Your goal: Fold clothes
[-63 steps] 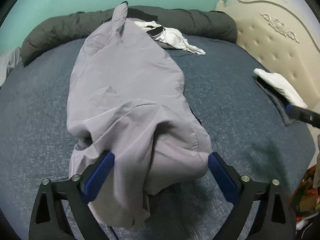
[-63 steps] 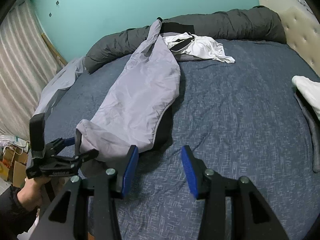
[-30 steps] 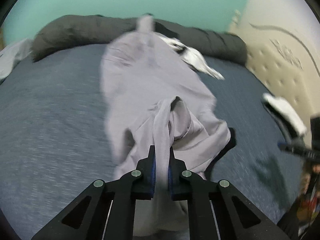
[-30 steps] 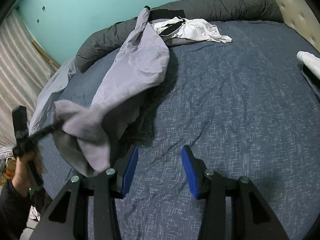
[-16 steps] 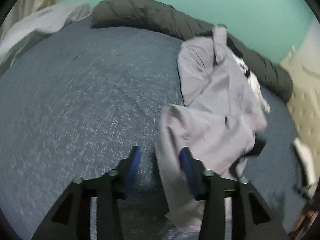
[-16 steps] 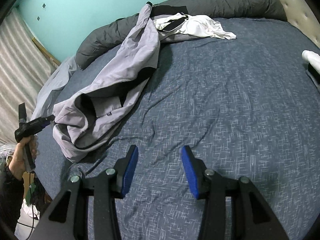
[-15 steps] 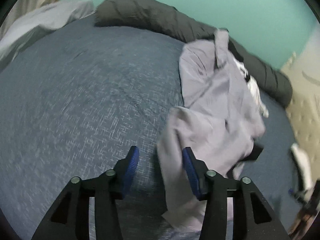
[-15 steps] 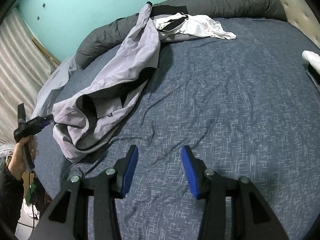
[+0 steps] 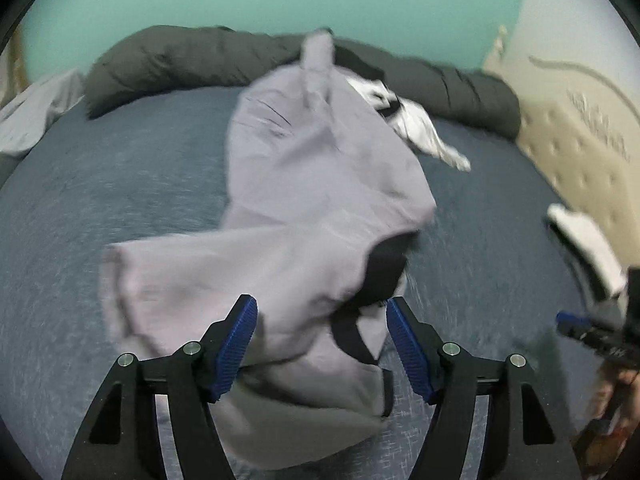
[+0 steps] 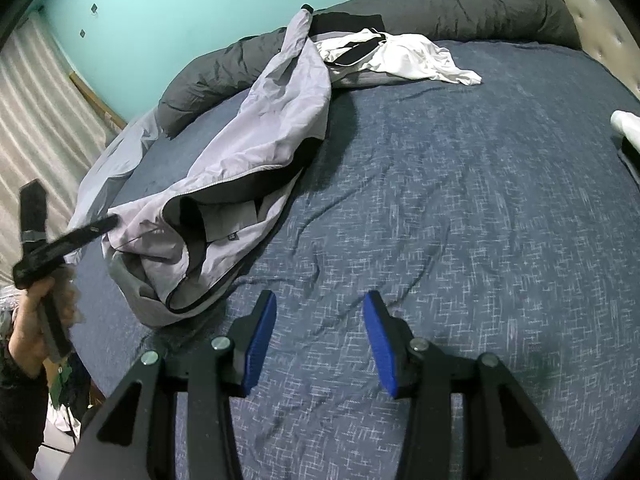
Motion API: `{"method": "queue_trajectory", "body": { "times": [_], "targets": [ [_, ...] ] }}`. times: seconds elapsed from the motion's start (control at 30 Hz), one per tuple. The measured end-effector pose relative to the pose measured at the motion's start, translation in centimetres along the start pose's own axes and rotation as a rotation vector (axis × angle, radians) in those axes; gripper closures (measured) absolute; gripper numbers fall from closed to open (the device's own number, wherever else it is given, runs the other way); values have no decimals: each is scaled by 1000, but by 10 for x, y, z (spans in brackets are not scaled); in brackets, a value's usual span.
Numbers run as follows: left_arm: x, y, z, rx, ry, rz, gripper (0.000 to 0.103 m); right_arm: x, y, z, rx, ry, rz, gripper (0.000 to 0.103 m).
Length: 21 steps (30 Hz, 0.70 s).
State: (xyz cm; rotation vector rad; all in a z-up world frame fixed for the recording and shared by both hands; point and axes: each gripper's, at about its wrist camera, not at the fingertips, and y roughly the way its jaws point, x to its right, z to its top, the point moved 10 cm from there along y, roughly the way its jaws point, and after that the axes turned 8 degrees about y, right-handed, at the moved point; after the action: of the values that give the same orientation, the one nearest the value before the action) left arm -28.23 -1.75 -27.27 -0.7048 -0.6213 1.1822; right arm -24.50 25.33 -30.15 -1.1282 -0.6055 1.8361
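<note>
A light grey jacket (image 9: 312,184) with black lining lies crumpled lengthwise on the blue bedspread (image 10: 480,200). Its near end is bunched and turned open, showing the lining and a label (image 10: 230,236). My left gripper (image 9: 322,344) hovers over that near end with its jaws opening. Fabric lies between the blue pads (image 9: 236,344), but they do not press on it. From the right wrist view, the left gripper (image 10: 68,240) is at the bed's left edge, held by a hand. My right gripper (image 10: 320,344) stands open over bare bedspread, with nothing between its fingers.
A rolled dark grey duvet (image 10: 460,12) runs along the far side under the teal wall. A white garment (image 10: 400,56) lies beside the jacket's far end. A folded white item (image 9: 584,240) sits at the right edge by the padded headboard (image 9: 580,120). Curtains (image 10: 36,100) hang left.
My left gripper went from shut on the jacket's hem to wide apart, and the jacket dropped in a crumpled heap nearer the bed's left edge. The right gripper stayed put.
</note>
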Motion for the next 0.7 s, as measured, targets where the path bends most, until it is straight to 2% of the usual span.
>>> {"method": "queue_trajectory", "body": {
  "times": [0.2,0.3,0.6,0.63,0.7],
  "targets": [
    [25,37,-5,-54,115,61,31,2,6,4,-8,-4,1,54],
    [27,50,-4,-63,167,109,26,5,11,6,-13,-7,2,54],
    [12,84,3,-103,185,178,25,3,36,5,-44,-3,1,53],
    [10,86,3,-102,181,178,28,1,39,6,-46,-6,2,53],
    [1,88,4,-93,165,177,49,-3,45,10,-47,-17,3,53]
  ]
}}
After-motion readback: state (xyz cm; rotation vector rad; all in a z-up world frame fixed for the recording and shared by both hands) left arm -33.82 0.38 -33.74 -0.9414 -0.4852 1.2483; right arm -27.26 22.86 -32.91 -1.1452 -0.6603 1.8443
